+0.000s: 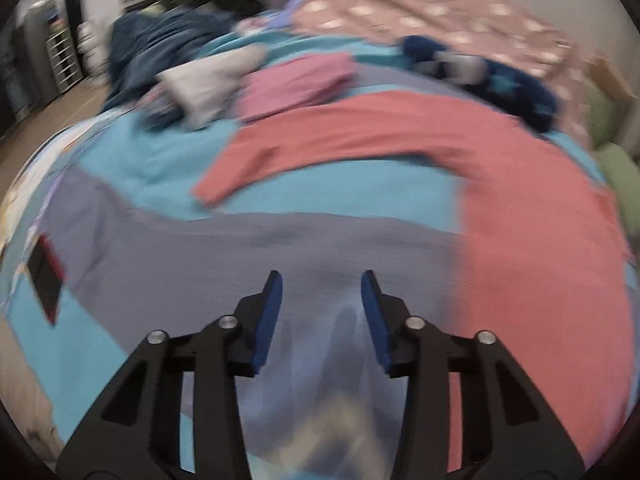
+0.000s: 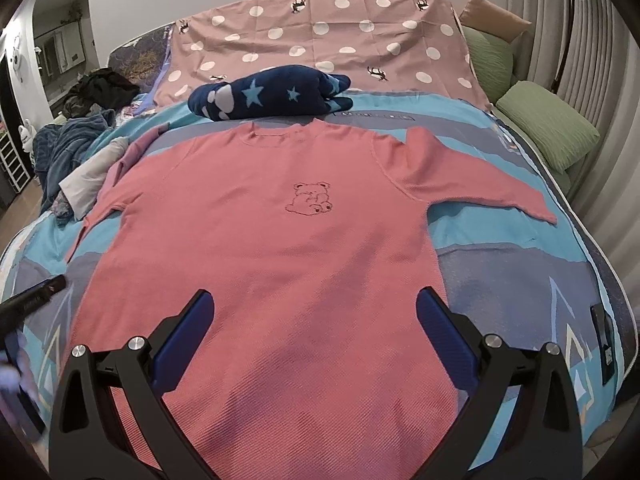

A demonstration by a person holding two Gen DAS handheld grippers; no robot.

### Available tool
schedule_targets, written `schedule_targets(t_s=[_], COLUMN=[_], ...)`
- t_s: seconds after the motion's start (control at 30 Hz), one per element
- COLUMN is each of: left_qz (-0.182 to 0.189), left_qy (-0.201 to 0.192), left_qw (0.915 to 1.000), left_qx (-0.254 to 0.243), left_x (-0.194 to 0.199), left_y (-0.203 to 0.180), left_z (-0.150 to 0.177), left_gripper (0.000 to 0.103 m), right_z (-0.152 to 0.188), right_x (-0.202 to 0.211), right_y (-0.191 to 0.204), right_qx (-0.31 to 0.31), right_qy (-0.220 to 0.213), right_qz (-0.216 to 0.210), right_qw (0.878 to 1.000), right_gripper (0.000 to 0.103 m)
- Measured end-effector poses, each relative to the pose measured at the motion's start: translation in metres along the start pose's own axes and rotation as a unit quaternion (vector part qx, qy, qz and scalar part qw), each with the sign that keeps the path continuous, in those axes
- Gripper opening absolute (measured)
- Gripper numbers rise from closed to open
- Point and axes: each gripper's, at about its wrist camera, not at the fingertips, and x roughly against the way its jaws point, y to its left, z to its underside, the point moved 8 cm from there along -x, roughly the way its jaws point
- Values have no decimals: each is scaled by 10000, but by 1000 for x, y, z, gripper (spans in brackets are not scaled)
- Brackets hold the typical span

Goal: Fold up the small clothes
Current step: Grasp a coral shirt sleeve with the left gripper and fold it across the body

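Note:
A pink long-sleeved shirt (image 2: 280, 240) with a bear outline on its chest lies flat, front up, on the blue and grey bedspread (image 2: 500, 264), both sleeves spread out. My right gripper (image 2: 314, 300) is open and empty above the shirt's lower half. My left gripper (image 1: 322, 280) is open and empty over the grey band of the bedspread (image 1: 200, 256), to the left of the shirt's body (image 1: 536, 248); its view is blurred. The left gripper's edge also shows in the right wrist view (image 2: 32, 300).
A dark blue star-patterned garment (image 2: 272, 94) lies beyond the collar. Folded pink (image 1: 296, 80) and pale grey clothes (image 1: 208, 80) and a dark blue pile (image 2: 68, 148) sit at the left. Green pillows (image 2: 548, 128) lie at the right, a dotted pink sheet (image 2: 320, 32) behind. A dark flat object (image 1: 46, 280) lies at the left.

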Motion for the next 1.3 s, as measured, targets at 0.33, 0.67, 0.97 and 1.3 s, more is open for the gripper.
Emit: schedule_targets(t_s=[0.33,0.67,0.97,1.3], left_qz=[-752,273,1101,1982], left_qy=[533,183,-273,-242], left_qw=[9957,9995,9913,9739], left_qx=[-133,22,-667,-1084], left_x=[-96,-92,-20,20], left_y=[83,65,-14,-100], left_z=[-43,-77,-96,-71], left_gripper=[42,1,1,2], right_z=[0,-16,-65,-92], right_x=[-18,-30,-59,-93], right_y=[-7,-14,74,178], right_qx=[-134,-65,217,-150], right_qy=[194,229,706,1740], right_qz=[142,260,-1684,-3296], right_qw=[9996,9994,9830,9278], right_gripper=[101,101,83,69])
